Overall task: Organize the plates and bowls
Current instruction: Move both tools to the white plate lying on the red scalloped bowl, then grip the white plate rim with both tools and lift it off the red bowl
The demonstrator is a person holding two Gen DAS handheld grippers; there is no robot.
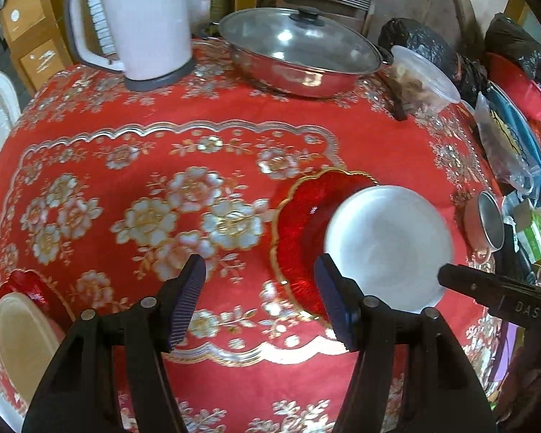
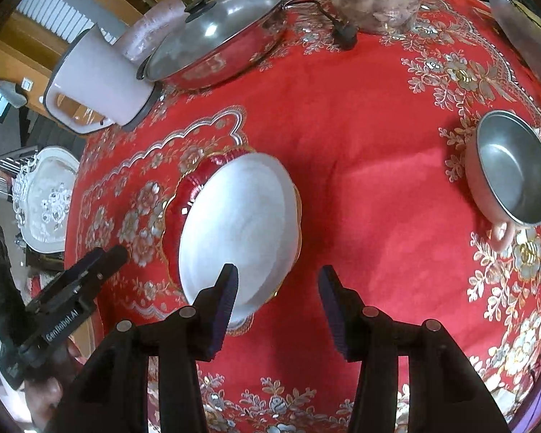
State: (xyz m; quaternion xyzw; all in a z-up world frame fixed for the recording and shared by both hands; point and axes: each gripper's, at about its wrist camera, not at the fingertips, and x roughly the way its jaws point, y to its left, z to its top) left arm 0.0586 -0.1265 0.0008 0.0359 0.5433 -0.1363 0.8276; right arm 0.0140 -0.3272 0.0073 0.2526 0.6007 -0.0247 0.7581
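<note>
White bowl already sits on the red plate; both grippers gape empty — metal bowl and a second plate left.

The white bowl hides most of the red plate beneath it.

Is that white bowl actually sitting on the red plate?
Touching. In the right wrist view the white bowl sits on the red plate, whose gold rim shows around it.
</note>
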